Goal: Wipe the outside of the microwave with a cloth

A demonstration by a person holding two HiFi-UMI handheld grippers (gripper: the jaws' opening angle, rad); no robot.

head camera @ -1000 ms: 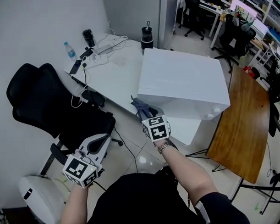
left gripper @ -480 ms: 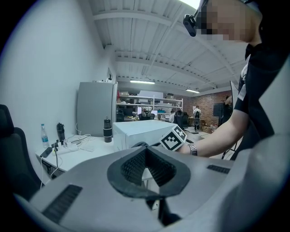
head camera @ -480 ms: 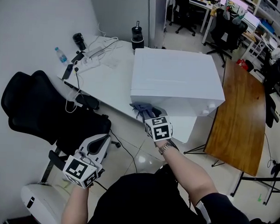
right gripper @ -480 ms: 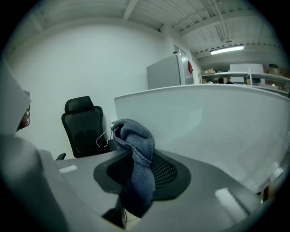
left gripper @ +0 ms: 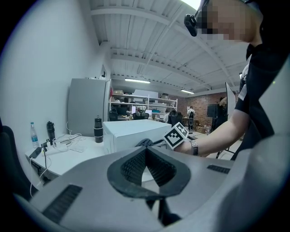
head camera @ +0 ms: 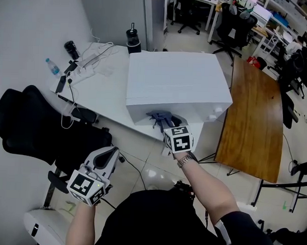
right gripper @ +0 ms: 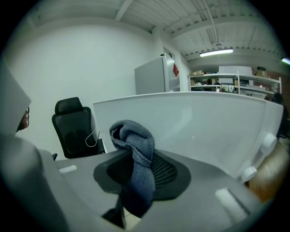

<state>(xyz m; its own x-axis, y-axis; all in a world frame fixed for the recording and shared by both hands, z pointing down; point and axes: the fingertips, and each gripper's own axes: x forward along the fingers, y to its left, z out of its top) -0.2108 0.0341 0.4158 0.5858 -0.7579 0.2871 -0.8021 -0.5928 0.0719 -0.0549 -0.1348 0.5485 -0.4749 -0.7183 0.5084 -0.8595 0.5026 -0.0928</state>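
Observation:
The white microwave [head camera: 175,80] stands on a white desk, its front face [right gripper: 204,129] turned toward me. A grey-blue cloth [head camera: 160,116] is bunched in my right gripper [head camera: 166,123], which is shut on it and held at the lower middle of that front face. In the right gripper view the cloth [right gripper: 132,133] sticks up between the jaws, right before the white panel; whether it touches is unclear. My left gripper [head camera: 106,158] hangs low at the left, away from the microwave, over the floor by a chair. Its pads [left gripper: 156,168] meet with nothing between them.
A black office chair [head camera: 32,125] stands left of the desk [head camera: 99,95], which carries cables, a water bottle [head camera: 51,66] and a black flask [head camera: 131,35]. A wooden table [head camera: 254,118] lies to the right. Two knobs [right gripper: 267,142] sit on the microwave's right side.
My right gripper has carried the cloth to the right, from the microwave's front left corner to the middle of the front face. The left gripper has shifted a little.

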